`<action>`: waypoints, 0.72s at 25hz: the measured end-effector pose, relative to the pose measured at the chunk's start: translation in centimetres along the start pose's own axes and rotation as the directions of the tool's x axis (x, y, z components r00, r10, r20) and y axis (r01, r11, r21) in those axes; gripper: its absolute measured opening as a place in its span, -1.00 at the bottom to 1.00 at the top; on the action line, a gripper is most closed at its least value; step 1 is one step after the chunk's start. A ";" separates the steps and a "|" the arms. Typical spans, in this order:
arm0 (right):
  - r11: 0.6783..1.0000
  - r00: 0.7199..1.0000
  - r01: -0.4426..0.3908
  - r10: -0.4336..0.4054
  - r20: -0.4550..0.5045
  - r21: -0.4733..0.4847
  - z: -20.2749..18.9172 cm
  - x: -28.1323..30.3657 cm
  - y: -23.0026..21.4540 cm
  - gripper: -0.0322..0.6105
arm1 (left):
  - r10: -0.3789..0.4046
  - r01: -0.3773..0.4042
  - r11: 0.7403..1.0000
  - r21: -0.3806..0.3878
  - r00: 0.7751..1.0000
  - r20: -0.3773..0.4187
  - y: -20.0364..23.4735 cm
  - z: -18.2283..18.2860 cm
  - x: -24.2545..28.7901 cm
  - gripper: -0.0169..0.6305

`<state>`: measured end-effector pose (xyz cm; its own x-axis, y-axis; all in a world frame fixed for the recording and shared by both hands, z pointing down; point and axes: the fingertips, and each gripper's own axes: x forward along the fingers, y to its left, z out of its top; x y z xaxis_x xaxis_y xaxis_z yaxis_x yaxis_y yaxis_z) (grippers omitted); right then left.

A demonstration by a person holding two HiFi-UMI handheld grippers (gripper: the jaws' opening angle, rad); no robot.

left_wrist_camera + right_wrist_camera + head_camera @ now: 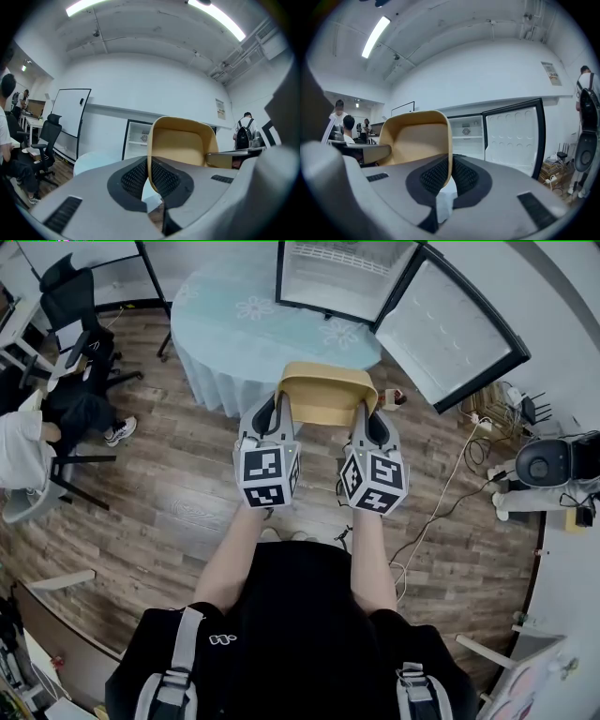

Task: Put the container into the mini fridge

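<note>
1. Your left gripper (279,416) pinches the left wall of the tan container (326,397), fingers clamped on it.
2. You hold the container in the air before the round table (225,334) and the open mini fridge (342,273).
3. Your right gripper (366,420) pinches its right wall likewise.

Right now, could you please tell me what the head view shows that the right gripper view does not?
Only the head view: the person's forearms and the marker cubes on the left tongs and right tongs, which hold the yellow container by opposite side walls. Only the right gripper view: the right pads shut on the thin wall up close, and a ceiling light. Both: the container and the open mini fridge.
</note>
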<state>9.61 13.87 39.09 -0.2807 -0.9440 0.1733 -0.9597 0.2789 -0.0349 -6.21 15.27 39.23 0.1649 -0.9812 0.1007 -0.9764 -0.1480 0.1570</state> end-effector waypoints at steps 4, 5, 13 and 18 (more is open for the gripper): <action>1.000 1.000 -0.003 0.003 -0.008 -0.007 -0.3 0.0 1.6 -0.86 | 0.003 -0.003 1.000 -0.015 1.000 -0.005 1.4 -0.1 -0.7 -0.91; 1.000 1.000 -0.004 0.004 -0.009 -0.010 -0.3 0.0 2.0 -0.86 | 0.003 -0.003 1.000 -0.020 1.000 -0.006 1.8 -0.1 -0.9 -0.91; 1.000 1.000 0.021 -0.021 -0.010 -0.016 -0.8 -0.7 3.5 -0.85 | -0.023 0.022 0.999 -0.032 1.000 -0.008 3.0 -0.6 -1.8 -0.91; 0.999 1.000 0.027 -0.026 0.004 -0.029 -0.1 -0.8 4.4 -0.85 | -0.032 0.032 0.999 -0.037 0.999 0.009 3.7 0.2 -2.2 -0.91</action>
<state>5.60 15.90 38.93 -0.2552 -0.9518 0.1699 -0.9660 0.2587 -0.0021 -10.25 16.82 39.45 0.1947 -0.9770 0.0869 -0.9648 -0.1748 0.1965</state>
